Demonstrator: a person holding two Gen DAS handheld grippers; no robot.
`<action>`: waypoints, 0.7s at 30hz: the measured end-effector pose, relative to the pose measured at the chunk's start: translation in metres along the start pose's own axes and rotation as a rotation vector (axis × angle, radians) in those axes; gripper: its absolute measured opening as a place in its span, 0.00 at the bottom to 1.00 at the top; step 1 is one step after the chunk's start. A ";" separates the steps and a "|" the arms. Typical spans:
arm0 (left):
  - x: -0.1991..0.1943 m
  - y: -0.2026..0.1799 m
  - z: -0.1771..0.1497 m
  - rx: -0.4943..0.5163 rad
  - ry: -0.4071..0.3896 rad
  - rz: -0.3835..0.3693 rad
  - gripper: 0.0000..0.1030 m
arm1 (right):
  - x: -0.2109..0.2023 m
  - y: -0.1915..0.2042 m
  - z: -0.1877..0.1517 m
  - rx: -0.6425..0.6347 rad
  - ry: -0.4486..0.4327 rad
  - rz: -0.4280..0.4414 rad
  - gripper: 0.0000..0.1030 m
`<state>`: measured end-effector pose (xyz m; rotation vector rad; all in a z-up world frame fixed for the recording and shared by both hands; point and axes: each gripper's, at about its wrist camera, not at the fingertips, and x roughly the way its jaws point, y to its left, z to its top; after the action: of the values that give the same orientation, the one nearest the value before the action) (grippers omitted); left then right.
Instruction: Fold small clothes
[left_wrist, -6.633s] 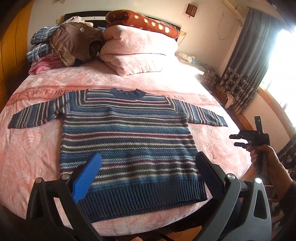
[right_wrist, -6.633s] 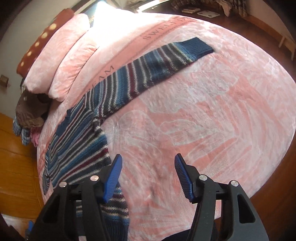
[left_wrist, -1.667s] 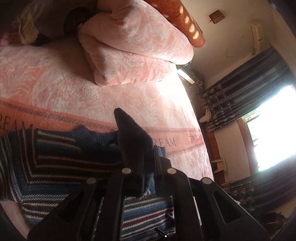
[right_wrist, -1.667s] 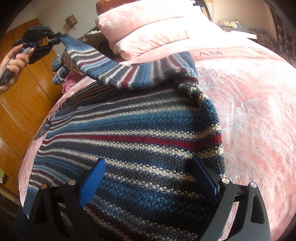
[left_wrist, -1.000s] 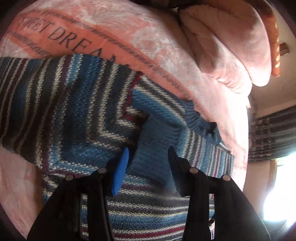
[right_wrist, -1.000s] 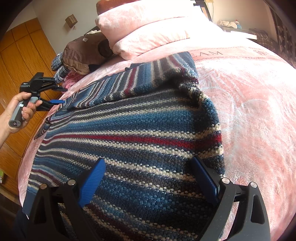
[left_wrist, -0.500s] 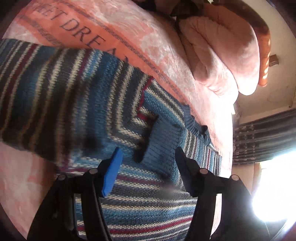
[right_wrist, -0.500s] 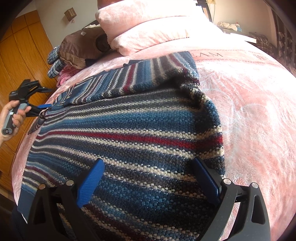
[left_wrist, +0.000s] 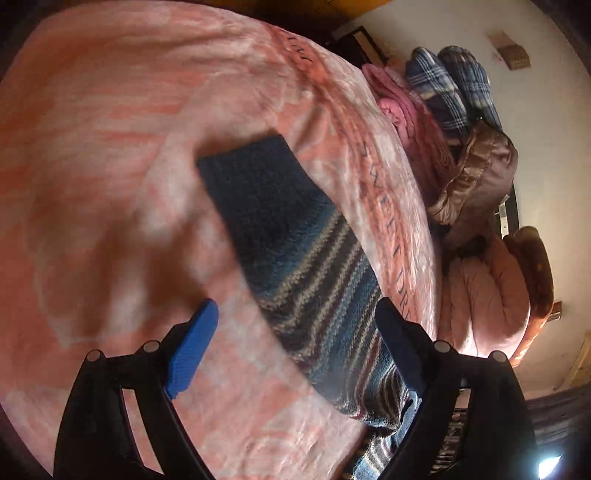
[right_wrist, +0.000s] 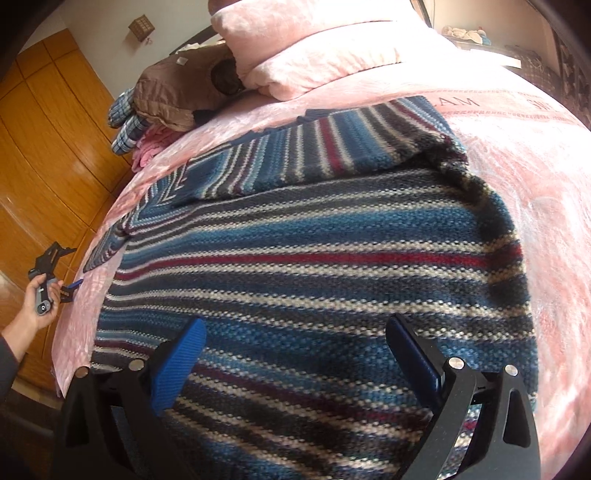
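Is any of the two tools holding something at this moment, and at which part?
Nothing is held. The left tool is open above the sweater sleeve, and the right tool is open over the sweater's body.

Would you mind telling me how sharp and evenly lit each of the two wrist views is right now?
Left wrist view: motion-blurred, the striped sleeve and pink bedspread smeared, warm dim light, glare at the lower right corner. Right wrist view: sharp knit texture on the sweater, bright daylight washing out the pillows at the top, strong fisheye bulge in both.
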<state>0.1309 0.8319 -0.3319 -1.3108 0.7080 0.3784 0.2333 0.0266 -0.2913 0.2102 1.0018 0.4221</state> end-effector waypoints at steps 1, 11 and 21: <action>0.009 -0.001 0.001 0.003 -0.009 -0.012 0.83 | 0.001 0.007 -0.001 -0.009 0.003 0.002 0.96; 0.034 0.011 0.042 0.007 -0.073 0.073 0.14 | 0.012 0.043 -0.003 -0.042 0.038 0.003 0.96; -0.053 -0.137 0.056 0.365 -0.162 -0.049 0.07 | -0.005 0.059 -0.004 -0.069 0.026 0.012 0.96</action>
<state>0.1919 0.8598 -0.1897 -0.9392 0.5757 0.2960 0.2125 0.0774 -0.2682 0.1494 1.0106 0.4708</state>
